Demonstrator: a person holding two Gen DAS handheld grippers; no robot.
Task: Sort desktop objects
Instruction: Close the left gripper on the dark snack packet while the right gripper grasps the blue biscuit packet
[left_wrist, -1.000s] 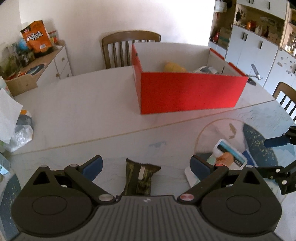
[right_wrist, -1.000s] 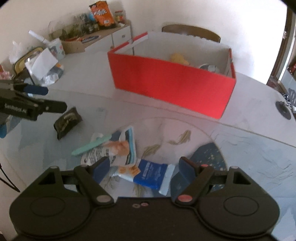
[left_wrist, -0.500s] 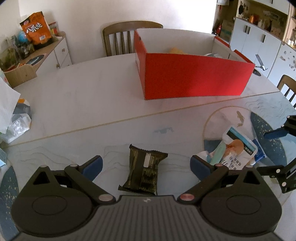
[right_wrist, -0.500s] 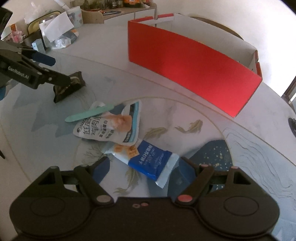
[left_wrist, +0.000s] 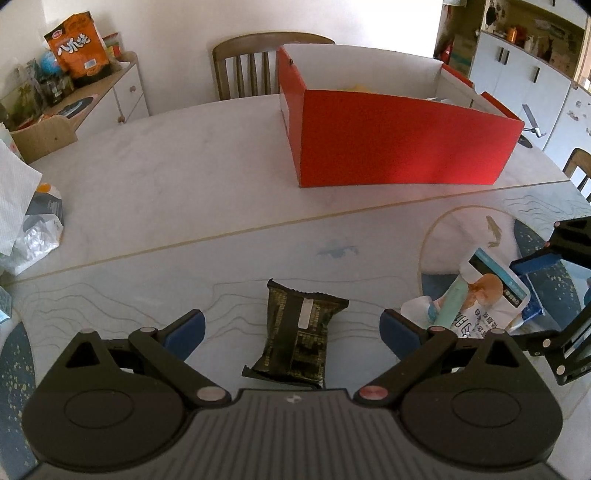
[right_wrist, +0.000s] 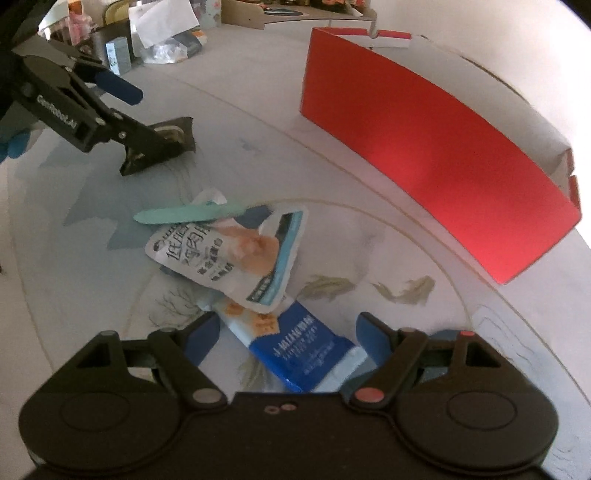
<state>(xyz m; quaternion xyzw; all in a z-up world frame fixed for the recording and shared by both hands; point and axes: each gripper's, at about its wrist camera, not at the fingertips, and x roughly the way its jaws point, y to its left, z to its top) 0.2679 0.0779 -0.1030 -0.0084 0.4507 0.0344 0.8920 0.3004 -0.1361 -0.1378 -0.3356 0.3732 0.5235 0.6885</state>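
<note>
I'm looking at a big pale marble-look table (left_wrist: 155, 184) w/ a thin gold seam across it; the near part has a printed mat w/ wavy lines, fish and dark blue speckled patches. A wooden slat-back chair (left_wrist: 255, 62) sits at the far edge vs. a plain white wall (left_wrist: 177, 33). Far left: white cabinet (left_wrist: 125, 92) w/ round knobs and a wood top. Far right: white cupboards (left_wrist: 517, 81) w/ dark handles, open shelves above, and a 2nd chair (left_wrist: 580, 170) at the table's right edge. Daylight is bright and soft, coming from the right; no window in view. Floor can't be seen.
</note>
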